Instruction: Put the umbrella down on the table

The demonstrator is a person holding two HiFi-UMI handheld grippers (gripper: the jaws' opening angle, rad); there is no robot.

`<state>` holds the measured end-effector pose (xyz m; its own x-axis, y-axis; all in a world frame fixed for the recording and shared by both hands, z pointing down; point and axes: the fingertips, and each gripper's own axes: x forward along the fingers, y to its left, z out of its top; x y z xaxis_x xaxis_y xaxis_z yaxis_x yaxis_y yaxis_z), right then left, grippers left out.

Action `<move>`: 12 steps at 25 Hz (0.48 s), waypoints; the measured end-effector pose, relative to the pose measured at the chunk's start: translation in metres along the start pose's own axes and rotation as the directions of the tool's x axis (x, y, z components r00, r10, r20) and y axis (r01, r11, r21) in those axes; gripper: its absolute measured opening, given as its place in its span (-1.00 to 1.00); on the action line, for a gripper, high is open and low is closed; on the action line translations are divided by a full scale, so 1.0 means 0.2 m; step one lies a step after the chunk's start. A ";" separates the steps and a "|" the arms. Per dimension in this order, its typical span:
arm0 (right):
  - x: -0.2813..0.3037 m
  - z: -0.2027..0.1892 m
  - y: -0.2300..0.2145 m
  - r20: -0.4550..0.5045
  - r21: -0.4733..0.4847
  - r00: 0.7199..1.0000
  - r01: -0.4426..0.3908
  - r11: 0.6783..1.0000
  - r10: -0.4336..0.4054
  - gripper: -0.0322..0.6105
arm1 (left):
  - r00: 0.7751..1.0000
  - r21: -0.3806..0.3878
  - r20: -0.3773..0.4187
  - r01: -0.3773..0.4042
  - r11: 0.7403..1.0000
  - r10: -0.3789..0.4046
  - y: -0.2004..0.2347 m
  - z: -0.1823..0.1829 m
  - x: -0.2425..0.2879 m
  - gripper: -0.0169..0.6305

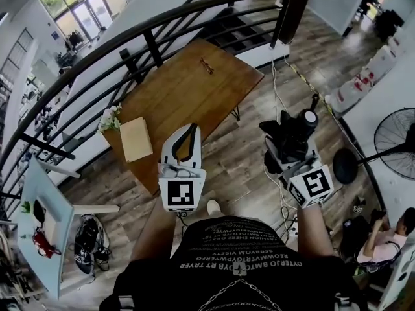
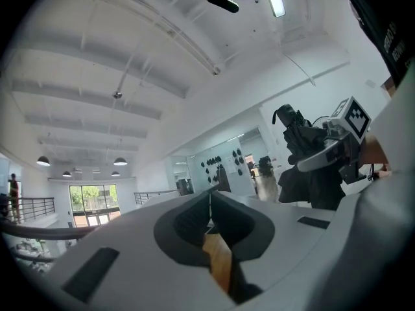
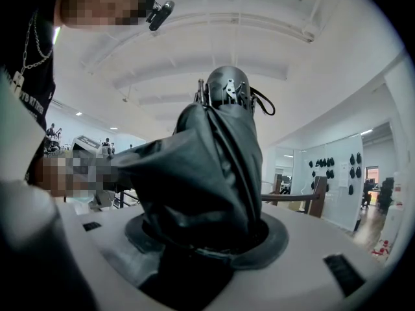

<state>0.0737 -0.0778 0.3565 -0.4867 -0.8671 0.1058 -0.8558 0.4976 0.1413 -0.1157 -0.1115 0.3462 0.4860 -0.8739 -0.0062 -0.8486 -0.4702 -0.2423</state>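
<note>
A folded black umbrella (image 1: 290,137) stands upright in my right gripper (image 1: 293,149), which is shut on its bunched fabric, to the right of the wooden table (image 1: 188,89) and over the floor. In the right gripper view the umbrella (image 3: 211,167) fills the space between the jaws, with its metal tip at the top. My left gripper (image 1: 191,131) hovers over the table's near edge, shut with nothing in it; its tips meet (image 2: 209,196). The left gripper view also shows the umbrella (image 2: 311,167) held off to the right.
A tan notebook (image 1: 135,138), a small flower bunch (image 1: 109,118) and a small object (image 1: 206,65) lie on the table. A dark curved railing (image 1: 149,28) runs behind it. A floor fan (image 1: 395,138) stands at right, a white side table (image 1: 40,225) at left, and a seated person (image 1: 389,238) at lower right.
</note>
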 end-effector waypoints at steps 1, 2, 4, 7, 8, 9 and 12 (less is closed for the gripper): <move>0.01 0.01 0.01 0.001 -0.004 1.000 0.004 1.000 -0.004 -0.13 | 1.000 -0.002 0.004 0.005 1.000 -0.005 0.02 0.00 0.01 -0.85; 0.03 0.01 0.01 -0.001 -0.007 1.000 0.009 1.000 -0.009 -0.13 | 1.000 -0.004 0.008 0.009 1.000 -0.009 0.03 -0.01 0.02 -0.85; 0.06 0.01 0.02 -0.007 -0.010 1.000 0.021 1.000 -0.021 -0.13 | 1.000 -0.004 0.014 0.017 1.000 -0.017 0.07 -0.01 0.03 -0.85; 0.09 0.01 0.03 -0.009 0.000 0.999 0.032 0.999 -0.032 -0.13 | 0.999 -0.001 0.027 0.035 0.999 -0.035 0.10 -0.02 0.05 -0.85; 0.09 0.02 0.04 -0.011 0.003 0.999 0.034 0.999 -0.034 -0.13 | 0.999 -0.002 0.029 0.041 0.999 -0.041 0.11 -0.02 0.05 -0.85; 0.10 0.01 0.04 -0.014 0.004 0.999 0.036 0.999 -0.036 -0.13 | 0.999 -0.008 0.030 0.045 0.999 -0.045 0.12 -0.03 0.06 -0.85; 0.10 0.01 0.03 -0.027 -0.005 0.998 0.049 0.999 -0.049 -0.13 | 0.998 -0.030 0.024 0.050 0.998 -0.049 0.14 -0.05 0.07 -0.86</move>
<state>0.0582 -0.0911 0.3581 -0.4392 -0.8896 0.1249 -0.8778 0.4546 0.1510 -0.1340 -0.1388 0.3499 0.5322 -0.8464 -0.0172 -0.8291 -0.5170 -0.2128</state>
